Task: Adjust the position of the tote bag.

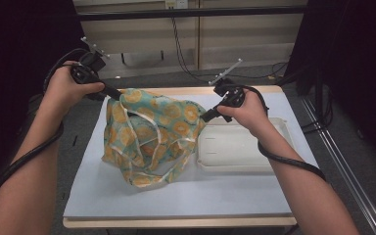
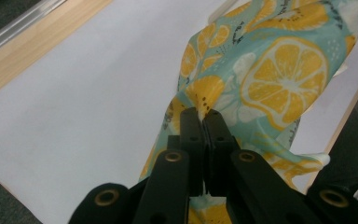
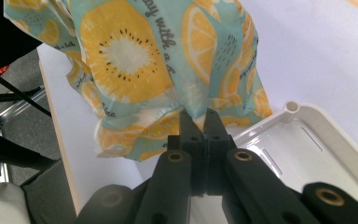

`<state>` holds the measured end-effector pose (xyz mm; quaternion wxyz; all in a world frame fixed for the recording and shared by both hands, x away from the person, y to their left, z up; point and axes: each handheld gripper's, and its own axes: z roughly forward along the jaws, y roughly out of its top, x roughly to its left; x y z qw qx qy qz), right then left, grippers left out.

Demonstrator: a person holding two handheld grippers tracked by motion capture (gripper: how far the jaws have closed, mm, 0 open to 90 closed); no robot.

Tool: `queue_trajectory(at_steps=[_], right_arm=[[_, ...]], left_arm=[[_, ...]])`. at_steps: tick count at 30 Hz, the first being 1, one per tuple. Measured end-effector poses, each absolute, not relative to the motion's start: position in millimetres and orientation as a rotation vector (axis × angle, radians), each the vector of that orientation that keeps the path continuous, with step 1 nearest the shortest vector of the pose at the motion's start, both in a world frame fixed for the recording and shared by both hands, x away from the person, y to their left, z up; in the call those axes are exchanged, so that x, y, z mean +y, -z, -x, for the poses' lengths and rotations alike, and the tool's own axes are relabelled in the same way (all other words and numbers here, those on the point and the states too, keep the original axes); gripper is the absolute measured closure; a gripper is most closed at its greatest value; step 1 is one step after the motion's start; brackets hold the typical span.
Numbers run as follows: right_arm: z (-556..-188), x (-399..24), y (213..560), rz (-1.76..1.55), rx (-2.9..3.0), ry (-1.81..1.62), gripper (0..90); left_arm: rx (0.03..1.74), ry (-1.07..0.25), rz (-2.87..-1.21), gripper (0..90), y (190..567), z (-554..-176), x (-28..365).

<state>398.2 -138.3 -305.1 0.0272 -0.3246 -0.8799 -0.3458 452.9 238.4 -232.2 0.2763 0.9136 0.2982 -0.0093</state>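
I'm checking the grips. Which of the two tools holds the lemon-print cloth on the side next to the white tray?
The right tool: it pinches the lemon-print cloth at the edge bordering the white tray. The left tool grips the far-left corner, away from the tray.

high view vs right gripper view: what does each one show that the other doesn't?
High view alone: both hands, the left gripper clamped on the cloth's far left corner, the right gripper on its right edge, the cloth's bottom resting on the table, and the whole white tray.

Right gripper view alone: up close, its jaws pinched shut on a fold of cloth, printed lettering on the fabric, and the tray's corner just beyond the jaws.

Both: the orange-slice cloth, the tray, the pale table top.
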Motion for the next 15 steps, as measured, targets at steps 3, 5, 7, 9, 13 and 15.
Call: queue_trajectory(at_steps=[3, 5, 7, 9, 13, 15], right_arm=[[-397.9, -137.2, 308.1, 1.003, -2.720, 1.059, 89.9], [-397.7, -136.7, 309.6, 1.001, -2.724, 1.051, 90.0], [-397.8, -136.2, 311.5, 1.001, -2.725, 1.038, 90.0], [-398.7, -135.9, 315.4, 1.003, -2.723, 1.031, 90.0], [-398.9, -134.6, 320.4, 1.007, -2.719, 1.013, 90.0], [-398.8, -134.2, 321.0, 1.005, -2.718, 1.014, 89.8]], left_arm=[[0.804, 0.040, -2.453, 87.4, 236.5, -452.8, 237.7], [0.812, 0.049, -2.452, 87.5, 238.7, -452.4, 237.9], [0.818, 0.051, -2.443, 87.0, 240.5, -451.6, 237.9], [0.822, 0.054, -2.434, 86.6, 242.1, -451.2, 237.5], [0.810, 0.065, -2.453, 86.5, 245.1, -451.8, 236.4], [0.820, 0.064, -2.444, 86.4, 247.9, -451.6, 235.2]])
